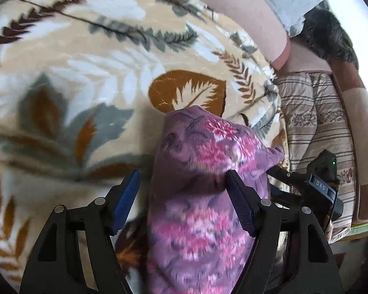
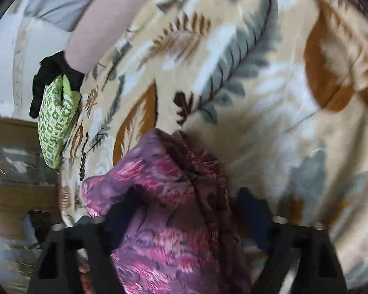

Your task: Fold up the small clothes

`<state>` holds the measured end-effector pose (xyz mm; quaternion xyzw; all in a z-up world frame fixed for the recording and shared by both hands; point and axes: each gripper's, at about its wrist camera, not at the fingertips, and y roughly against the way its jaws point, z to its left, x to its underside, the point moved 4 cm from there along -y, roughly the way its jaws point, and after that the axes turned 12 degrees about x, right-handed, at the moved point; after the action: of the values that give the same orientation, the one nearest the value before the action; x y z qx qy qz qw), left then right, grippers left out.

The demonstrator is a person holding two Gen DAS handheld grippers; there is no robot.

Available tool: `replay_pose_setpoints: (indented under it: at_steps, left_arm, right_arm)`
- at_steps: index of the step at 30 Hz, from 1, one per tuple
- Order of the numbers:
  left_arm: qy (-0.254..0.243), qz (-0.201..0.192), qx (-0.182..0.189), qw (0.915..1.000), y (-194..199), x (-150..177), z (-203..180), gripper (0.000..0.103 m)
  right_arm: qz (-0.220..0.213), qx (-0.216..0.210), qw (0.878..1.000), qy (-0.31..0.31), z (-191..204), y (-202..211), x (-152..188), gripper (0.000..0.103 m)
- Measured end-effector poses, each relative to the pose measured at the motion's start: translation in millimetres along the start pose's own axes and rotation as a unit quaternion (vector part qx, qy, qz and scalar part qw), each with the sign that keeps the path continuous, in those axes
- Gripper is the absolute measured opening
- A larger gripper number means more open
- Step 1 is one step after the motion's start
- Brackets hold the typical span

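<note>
Through my left wrist camera, my left hand-held gripper has its jaws spread apart, with the purple floral garment lying between them on the leaf-patterned blanket; the cloth brushes the right pad, the left pad stands clear of it. My right hand-held gripper shows just beside the garment's far edge. A striped quilt lies beyond the blanket's edge, and my bare leg rests across the blanket's top. Through my right wrist camera, blurred, my right hand-held gripper also has its jaws apart, the bunched purple garment heaped between them and draped over the left finger. At the blanket's left edge sit a green patterned cloth and a black cloth touching it, near my leg.
</note>
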<state>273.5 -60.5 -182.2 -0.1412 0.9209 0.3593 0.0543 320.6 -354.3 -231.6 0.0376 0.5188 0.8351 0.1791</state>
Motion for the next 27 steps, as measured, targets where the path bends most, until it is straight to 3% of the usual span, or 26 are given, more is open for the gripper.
replay_pose_setpoints:
  at_steps: [3, 4, 6, 8, 10, 15, 17, 19, 20, 23, 25, 27]
  left_arm:
    - [0.040, 0.014, 0.036, 0.9985, -17.2, -9.4, 6.3, 0.072]
    - [0.047, 0.018, 0.040, 0.9979, -20.8, -11.1, 6.8, 0.068]
    - [0.050, 0.013, 0.039, 0.9979, -19.2, -12.0, 4.5, 0.051]
    - [0.047, 0.011, 0.065, 0.9967, -7.4, -11.7, -4.0, 0.039]
    - [0.026, -0.020, 0.107, 0.9937, 23.2, -17.1, -16.7, 0.038]
    - [0.016, -0.064, 0.134, 0.9888, 75.8, -70.1, -27.6, 0.037]
    - [-0.006, -0.079, 0.103, 0.9915, 79.0, -99.8, -29.6, 0.038]
    - [0.006, -0.091, 0.065, 0.9937, 69.9, -122.6, -15.2, 0.043]
    - [0.007, -0.083, 0.039, 0.9957, 61.2, -129.7, -5.5, 0.048]
    - [-0.002, -0.069, -0.023, 0.9973, 45.7, -129.0, 25.3, 0.048]
    - [0.008, -0.059, -0.007, 0.9982, 47.1, -110.4, 43.1, 0.048]
    - [0.001, -0.062, 0.015, 0.9980, 58.5, -84.7, 52.6, 0.052]
  right_arm:
    - [0.008, 0.001, 1.000, -0.010, -3.1, -6.0, 1.4, 0.049]
    - [0.008, 0.010, 1.000, -0.002, -0.8, -5.8, 2.3, 0.039]
    - [-0.005, 0.027, 0.999, 0.027, 8.9, -1.3, 4.7, 0.027]
    - [-0.028, 0.024, 0.998, 0.045, 20.0, 8.5, 5.4, 0.019]
    - [-0.053, 0.002, 0.996, 0.072, 36.3, 27.0, 8.2, 0.018]
    - [-0.087, -0.074, 0.987, 0.114, 95.1, 62.2, -17.4, 0.018]
    - [-0.105, -0.052, 0.984, 0.135, 123.4, 57.0, -39.6, 0.018]
    - [-0.116, -0.043, 0.982, 0.139, 139.5, 41.9, -57.8, 0.018]
    - [-0.123, -0.032, 0.982, 0.139, 145.5, 25.4, -68.5, 0.020]
    - [-0.099, 0.018, 0.985, 0.138, 137.8, -28.0, -80.7, 0.027]
    - [-0.073, 0.042, 0.989, 0.124, 118.3, -51.2, -79.7, 0.027]
    - [-0.069, 0.026, 0.992, 0.100, 111.0, -40.9, -80.8, 0.027]
